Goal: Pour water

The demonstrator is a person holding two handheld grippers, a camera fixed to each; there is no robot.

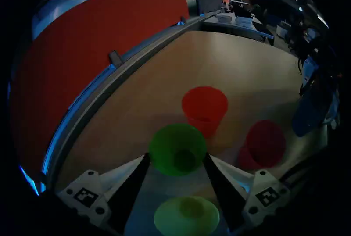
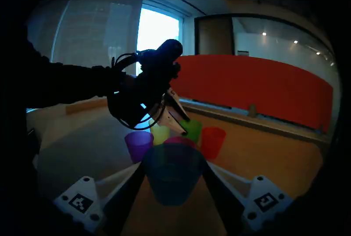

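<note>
Green cup (image 1: 177, 149), red cup (image 1: 205, 106), blue cup (image 2: 173, 174), purple cup (image 2: 138, 144); red partition (image 1: 79, 69), tan table (image 1: 228, 65).

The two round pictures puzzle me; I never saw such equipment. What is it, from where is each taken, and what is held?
There is no robot: a person holds tongs in each hand, and a camera rides on each. The left gripper view looks along the left tongs, which clamp a green cup. The right gripper view looks along the right tongs, which clamp a blue cup. On the wooden table stand a red cup, a dark red cup, a purple cup and a yellow-green cup.
</note>
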